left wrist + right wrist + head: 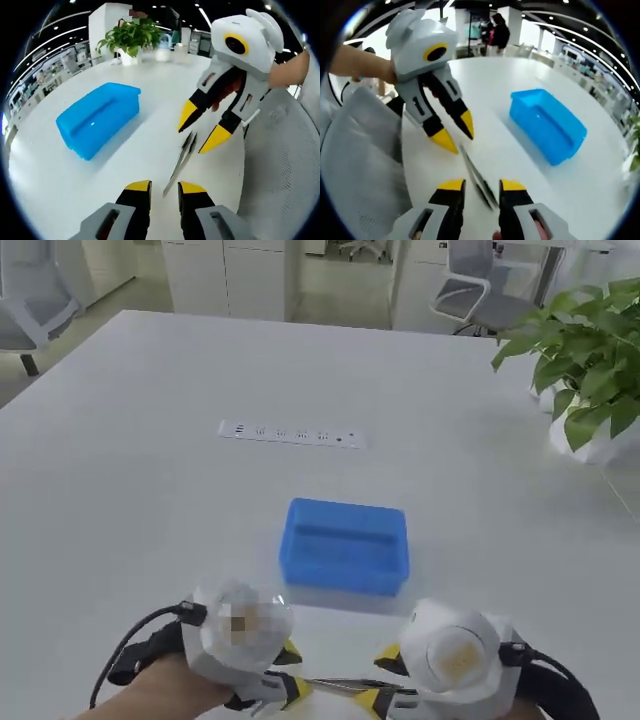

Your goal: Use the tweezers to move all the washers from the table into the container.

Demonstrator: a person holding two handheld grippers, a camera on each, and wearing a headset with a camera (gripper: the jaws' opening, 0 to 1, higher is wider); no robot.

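Head view: tweezers (335,682) lie on worktop (150,440), bottom centre, btw left gripper (295,675) and right gripper (378,678); blue container (345,545) mid-frame. Left gripper view: jaws part-open, holding nothing. Right gripper view: same, tweezers btw jaws, ungripped. We can't make out washers; we reckon pickup's not yet done.

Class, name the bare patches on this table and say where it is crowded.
Free: left of the blue container and power strip; between those two; right of the container, short of the plant. Crowded: the near edge, where left tool and right tool flank the tweezers.
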